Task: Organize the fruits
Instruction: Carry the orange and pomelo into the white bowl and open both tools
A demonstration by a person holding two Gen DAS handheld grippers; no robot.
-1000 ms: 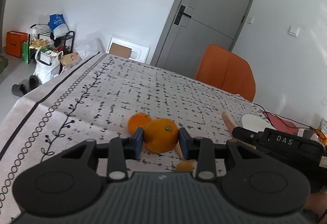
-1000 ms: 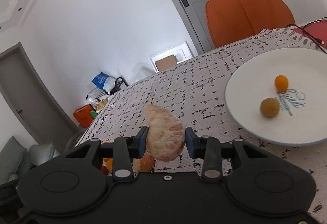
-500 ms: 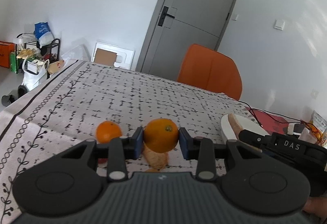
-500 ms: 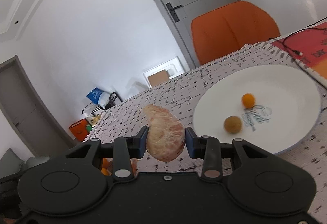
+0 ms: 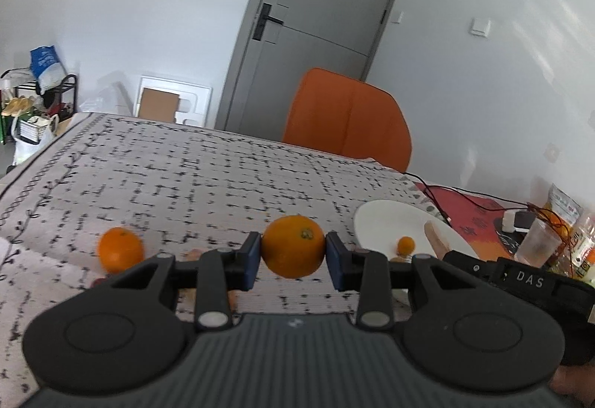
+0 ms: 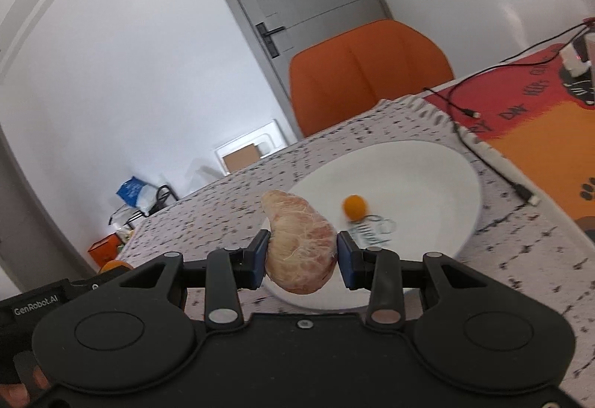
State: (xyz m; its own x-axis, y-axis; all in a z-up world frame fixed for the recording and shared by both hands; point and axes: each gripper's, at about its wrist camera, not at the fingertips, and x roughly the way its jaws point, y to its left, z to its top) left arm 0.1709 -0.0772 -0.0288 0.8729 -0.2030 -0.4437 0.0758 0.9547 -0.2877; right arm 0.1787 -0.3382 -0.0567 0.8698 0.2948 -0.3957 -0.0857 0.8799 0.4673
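Item: left claw (image 5: 293, 256) clamped on an orange (image 5: 293, 246) above the tabletop (image 5: 193, 177), right claw (image 6: 300, 255) clamped on a peeled segment (image 6: 299, 247), apparently pomelo, at the white plate (image 6: 438, 181) rim for deposit beside a kumquat (image 6: 354, 204).

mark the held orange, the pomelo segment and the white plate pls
held orange (image 5: 293, 246): left wrist view, middle of its peel, between the left gripper's pads.
pomelo segment (image 6: 300, 244): right wrist view, middle of its pithy face, in the right gripper.
white plate (image 6: 427, 185): right wrist view, bare inner surface.
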